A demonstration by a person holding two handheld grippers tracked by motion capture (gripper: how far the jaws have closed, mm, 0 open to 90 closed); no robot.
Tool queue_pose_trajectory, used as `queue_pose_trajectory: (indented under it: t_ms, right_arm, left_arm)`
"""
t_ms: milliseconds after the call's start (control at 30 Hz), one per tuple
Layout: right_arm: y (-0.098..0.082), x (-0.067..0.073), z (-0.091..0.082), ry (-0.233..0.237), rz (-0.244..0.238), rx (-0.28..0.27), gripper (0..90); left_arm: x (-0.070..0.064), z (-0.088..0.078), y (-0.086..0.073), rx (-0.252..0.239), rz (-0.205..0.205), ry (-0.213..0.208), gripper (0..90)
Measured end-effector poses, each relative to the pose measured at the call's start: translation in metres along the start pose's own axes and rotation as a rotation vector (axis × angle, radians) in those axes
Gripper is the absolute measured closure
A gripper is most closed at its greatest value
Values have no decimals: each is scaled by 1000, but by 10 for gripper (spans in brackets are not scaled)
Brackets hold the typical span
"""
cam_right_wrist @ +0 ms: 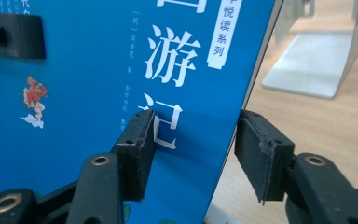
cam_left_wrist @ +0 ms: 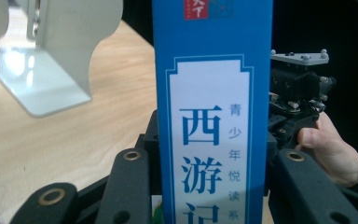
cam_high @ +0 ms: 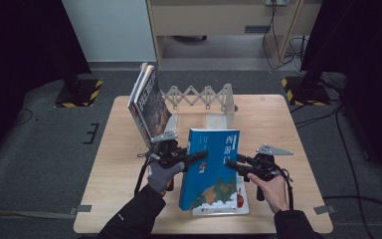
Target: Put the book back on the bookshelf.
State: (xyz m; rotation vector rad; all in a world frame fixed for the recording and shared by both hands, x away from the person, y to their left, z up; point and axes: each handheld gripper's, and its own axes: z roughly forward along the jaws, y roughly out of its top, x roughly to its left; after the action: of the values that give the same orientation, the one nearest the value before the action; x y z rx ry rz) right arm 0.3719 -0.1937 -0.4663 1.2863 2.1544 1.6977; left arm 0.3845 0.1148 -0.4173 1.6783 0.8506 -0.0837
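A thick blue book [cam_high: 210, 169] with white Chinese title lettering is held tilted above the wooden table [cam_high: 278, 124], its top end away from me. My left gripper [cam_high: 201, 155] comes in from the left, and its jaws clamp the covers on either side of the spine [cam_left_wrist: 212, 116]. My right gripper [cam_high: 231, 164] reaches in from the right. One of its pads [cam_right_wrist: 137, 149] presses on the front cover [cam_right_wrist: 88, 84] and the other sits against the back by the page edge. The right gripper [cam_left_wrist: 298, 88] and its hand also appear beyond the book in the left gripper view.
A pale flat book [cam_high: 224, 208] lies on the table under the blue one near the front edge. Two or three books [cam_high: 146, 102] lean at the left end of an expandable metal bookend rack [cam_high: 201, 97], whose end plate [cam_left_wrist: 51, 70] [cam_right_wrist: 317, 60] stands behind.
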Motion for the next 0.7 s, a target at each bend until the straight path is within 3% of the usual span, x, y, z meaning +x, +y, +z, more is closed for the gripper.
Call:
queue_pose_trajectory:
  t_ms: [233,367,433,700]
  right_arm:
    - [8,3,-2,-9,-32,-26,506]
    - [6,9,1,-10,-70,-25,525]
    - [4,12,4,-6,-85,-22,537]
    - [3,13,5,-7,-105,-14,540]
  left_arm:
    - [-6,-5,2,-29,83,-1,614]
    - [-3,-15,-7,-18,89,2,611]
    - [-2,-19,-11,1,101,27,608]
    - [0,-18,-11,8,96,35,603]
